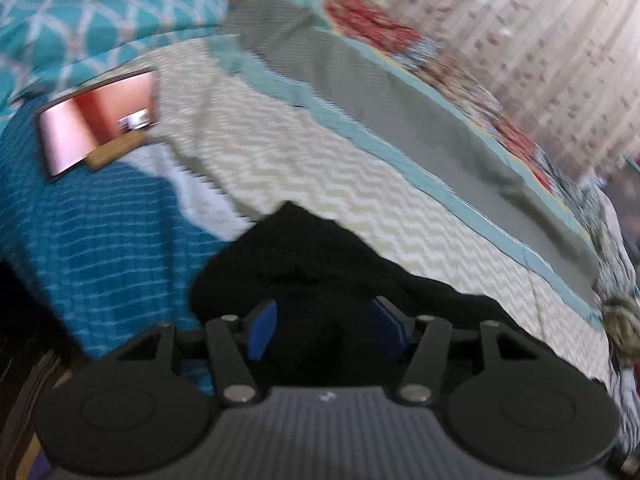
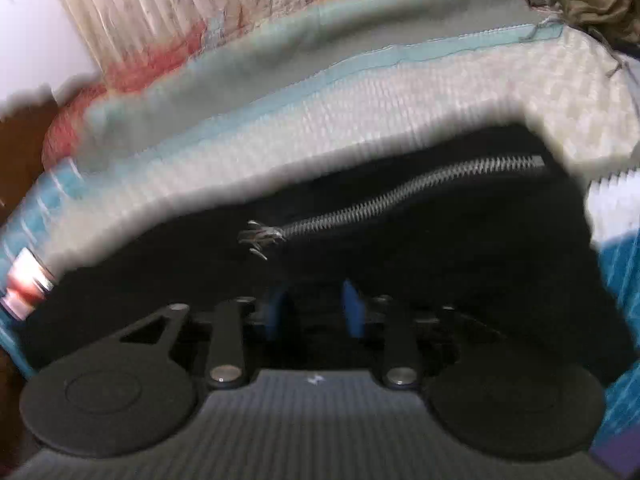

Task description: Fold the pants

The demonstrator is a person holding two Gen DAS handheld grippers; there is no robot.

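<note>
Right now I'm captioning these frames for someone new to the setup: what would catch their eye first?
The black pants fill the lower middle of the right wrist view, their silver zipper running diagonally across the dark cloth. In the left wrist view, a shiny pink box stands out at upper left on the teal blanket. Behind lies a cream zigzag bedspread.

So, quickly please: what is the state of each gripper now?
Left gripper: black pants lie between its fingers; a firm grip cannot be told.
Right gripper: black pants between its fingers; grip cannot be told.
</note>
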